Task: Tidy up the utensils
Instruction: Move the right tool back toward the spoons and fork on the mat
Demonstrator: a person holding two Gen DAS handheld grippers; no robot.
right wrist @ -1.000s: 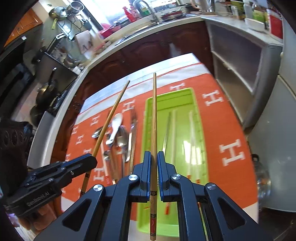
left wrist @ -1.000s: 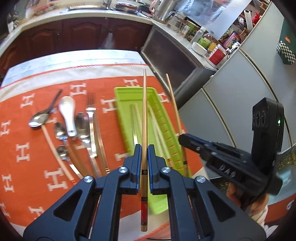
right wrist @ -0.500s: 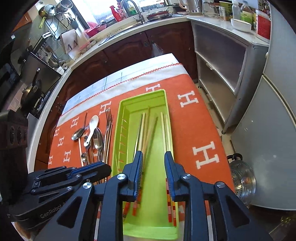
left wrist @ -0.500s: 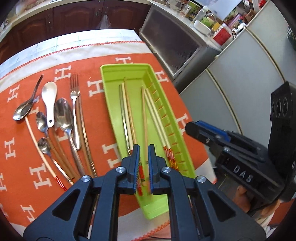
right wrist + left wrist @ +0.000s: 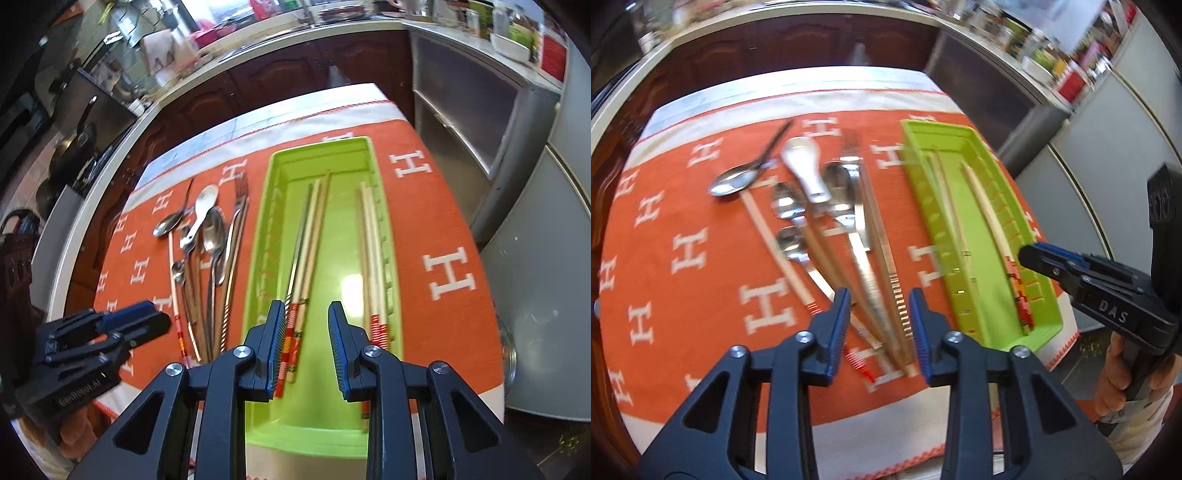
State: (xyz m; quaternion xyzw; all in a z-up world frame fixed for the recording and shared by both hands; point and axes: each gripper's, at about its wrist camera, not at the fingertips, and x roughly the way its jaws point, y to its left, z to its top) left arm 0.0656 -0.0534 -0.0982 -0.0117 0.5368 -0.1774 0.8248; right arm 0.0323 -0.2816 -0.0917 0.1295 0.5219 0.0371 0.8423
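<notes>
A lime green tray (image 5: 391,258) (image 5: 1045,325) lies on the orange cloth and holds several chopsticks (image 5: 310,236) (image 5: 986,210). Left of it lie spoons (image 5: 846,192), a white ceramic spoon (image 5: 805,166) (image 5: 203,203), a fork (image 5: 238,206) and more chopsticks. My left gripper (image 5: 879,317) is open and empty above the handles of the loose utensils. My right gripper (image 5: 306,332) is open and empty over the near end of the tray. Each gripper shows in the other's view, the right (image 5: 1082,273) and the left (image 5: 110,332).
The orange cloth (image 5: 683,258) with white H marks covers a small table. A grey cabinet (image 5: 461,122) and fridge (image 5: 546,236) stand to the right. A dark wood kitchen counter (image 5: 258,74) runs behind. A metal pot (image 5: 508,354) sits on the floor at the right.
Both grippers let go of their chopsticks, which now lie in the tray. Both jaws opened wider. My left gripper moved left from the tray to over the loose utensils.
</notes>
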